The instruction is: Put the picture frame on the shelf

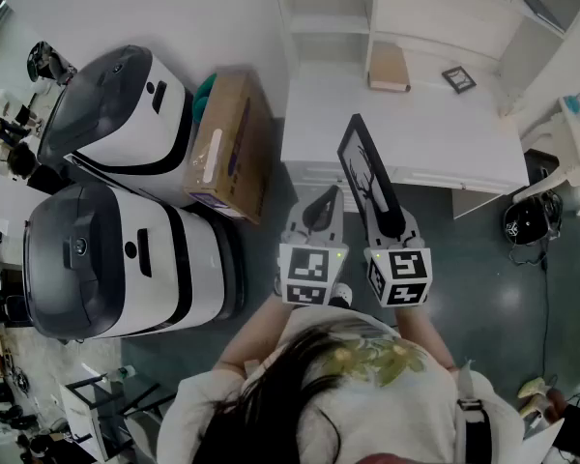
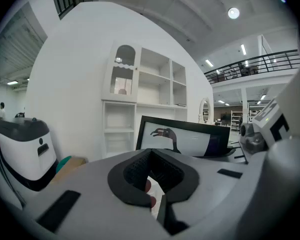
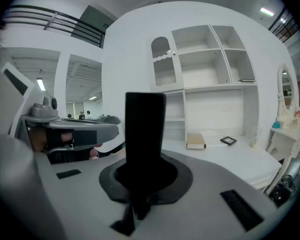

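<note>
The picture frame (image 1: pixel 365 167) is black-edged with a bird silhouette on white. My right gripper (image 1: pixel 387 222) is shut on its lower end and holds it out toward the white shelf unit (image 1: pixel 406 129). In the right gripper view the frame (image 3: pixel 145 129) stands edge-on as a dark upright bar between the jaws (image 3: pixel 141 181), with the shelf unit (image 3: pixel 215 74) behind it. My left gripper (image 1: pixel 319 209) hangs just left of the frame, shut and empty. The left gripper view shows its closed pads (image 2: pixel 152 176) and the frame's face (image 2: pixel 182 136) to the right.
A tan book (image 1: pixel 389 66) and a small dark frame (image 1: pixel 458 78) lie on the shelf unit's counter. Two large white-and-black machines (image 1: pixel 126 114) (image 1: pixel 116 259) and a cardboard box (image 1: pixel 227 148) stand to the left. A dark round object (image 1: pixel 527 222) sits on the floor at right.
</note>
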The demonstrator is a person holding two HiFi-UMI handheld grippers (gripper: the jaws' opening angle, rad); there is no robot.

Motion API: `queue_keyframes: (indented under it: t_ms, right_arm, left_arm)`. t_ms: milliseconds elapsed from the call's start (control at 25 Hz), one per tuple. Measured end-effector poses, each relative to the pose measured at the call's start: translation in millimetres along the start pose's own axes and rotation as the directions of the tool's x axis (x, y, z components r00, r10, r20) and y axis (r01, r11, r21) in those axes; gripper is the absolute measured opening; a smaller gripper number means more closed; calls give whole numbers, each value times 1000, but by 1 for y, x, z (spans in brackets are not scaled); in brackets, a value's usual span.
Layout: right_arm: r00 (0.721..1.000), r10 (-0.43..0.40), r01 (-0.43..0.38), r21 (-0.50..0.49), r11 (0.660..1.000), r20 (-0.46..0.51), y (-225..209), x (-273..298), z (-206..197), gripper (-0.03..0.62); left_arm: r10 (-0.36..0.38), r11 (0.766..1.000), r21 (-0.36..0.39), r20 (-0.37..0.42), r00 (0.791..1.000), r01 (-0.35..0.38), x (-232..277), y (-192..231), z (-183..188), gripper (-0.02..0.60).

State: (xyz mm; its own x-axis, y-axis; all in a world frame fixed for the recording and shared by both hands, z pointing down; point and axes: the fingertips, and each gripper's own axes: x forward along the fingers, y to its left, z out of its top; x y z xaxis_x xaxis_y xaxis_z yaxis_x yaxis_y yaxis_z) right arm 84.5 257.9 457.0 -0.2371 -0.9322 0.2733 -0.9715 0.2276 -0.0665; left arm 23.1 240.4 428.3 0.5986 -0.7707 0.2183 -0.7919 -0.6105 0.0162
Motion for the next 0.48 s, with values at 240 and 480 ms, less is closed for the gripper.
queue_keyframes:
  t_ms: [240, 480]
  right_arm:
    - [1000, 17, -17, 14, 1000, 3, -9, -10, -4, 38]
    - [999, 29, -28, 37, 999, -25, -15, 3, -12, 38]
  left_arm:
    - [28, 1000, 1, 16, 999, -28, -2, -10, 2, 20]
    - [47, 998, -30, 5, 999, -47, 3, -1, -6, 20]
